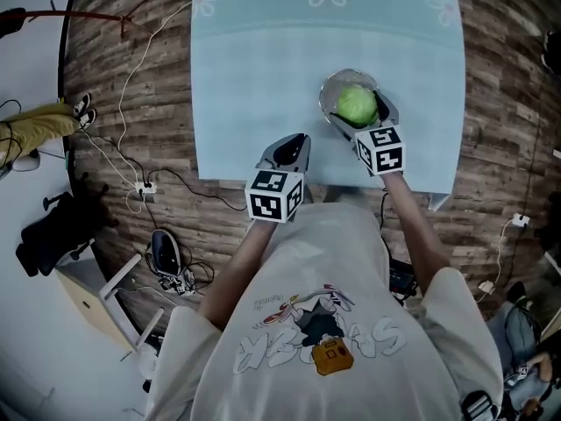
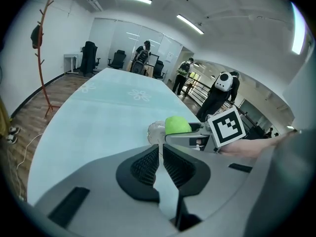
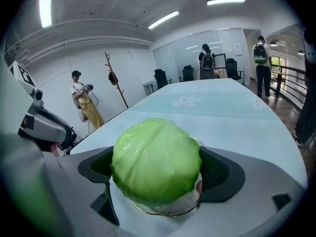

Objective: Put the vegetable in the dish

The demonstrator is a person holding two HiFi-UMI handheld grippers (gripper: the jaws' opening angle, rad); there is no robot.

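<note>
A round green cabbage [image 1: 357,105] is clamped between the jaws of my right gripper [image 1: 360,112], just over a clear glass dish [image 1: 325,94] on the pale blue tablecloth. In the right gripper view the cabbage [image 3: 155,159] fills the space between both pads, and the dish's gold rim [image 3: 159,213] shows right beneath it; whether it touches the dish I cannot tell. My left gripper [image 1: 292,147] hovers at the table's near edge, left of the dish, its pads [image 2: 148,166] nearly together with nothing between them. The left gripper view shows the cabbage [image 2: 177,125] and the dish [image 2: 153,132] ahead.
The blue cloth with flower prints [image 1: 263,68] covers a long table; its front edge runs just under both grippers. Cables and a power strip [image 1: 145,187] lie on the wooden floor to the left. A coat rack [image 2: 42,58], office chairs and several people stand far behind.
</note>
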